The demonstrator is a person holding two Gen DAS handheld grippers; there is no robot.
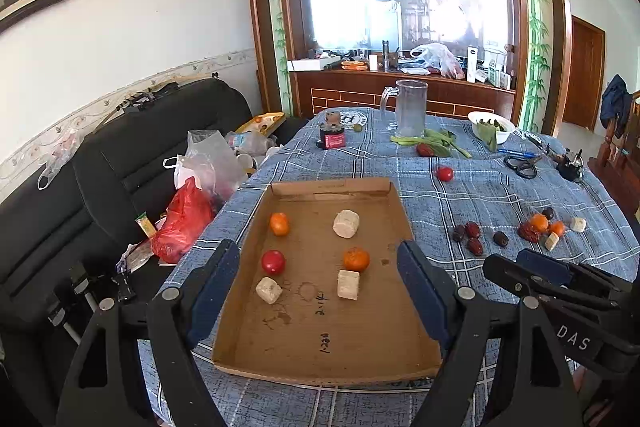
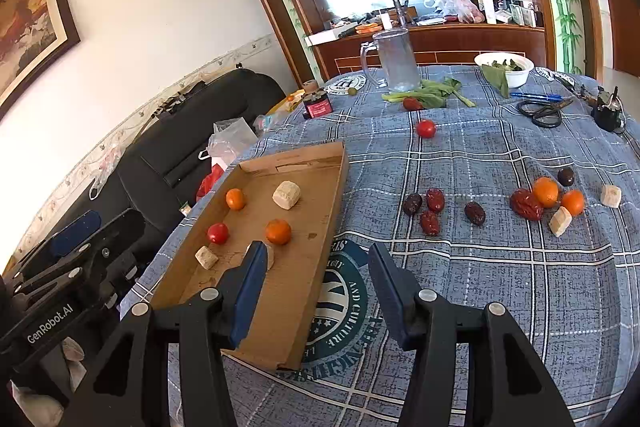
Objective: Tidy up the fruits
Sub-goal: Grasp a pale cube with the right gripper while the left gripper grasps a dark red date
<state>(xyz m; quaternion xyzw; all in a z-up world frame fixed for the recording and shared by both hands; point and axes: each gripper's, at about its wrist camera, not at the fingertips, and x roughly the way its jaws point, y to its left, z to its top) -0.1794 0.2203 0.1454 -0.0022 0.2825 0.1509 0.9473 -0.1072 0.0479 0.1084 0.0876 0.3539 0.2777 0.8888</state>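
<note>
One tabletop (image 2: 500, 267) under a blue plaid cloth carries everything. The cardboard tray (image 1: 320, 339) lies at its left side and holds six pieces: two oranges (image 1: 279, 223), a cherry tomato (image 1: 273, 261) and three pale blocks (image 1: 346, 223). Both pairs of tongs hover low over the near end of the tray with fingers apart and nothing between them: the left tongs (image 1: 320, 291) above the tray, the right tongs (image 2: 318, 287) above its right wall. Right of the tray, loose on the cloth, lie red dates (image 2: 435, 199), two more oranges (image 2: 546, 191), two more pale blocks (image 2: 560, 221) and another tomato (image 2: 426, 128).
</note>
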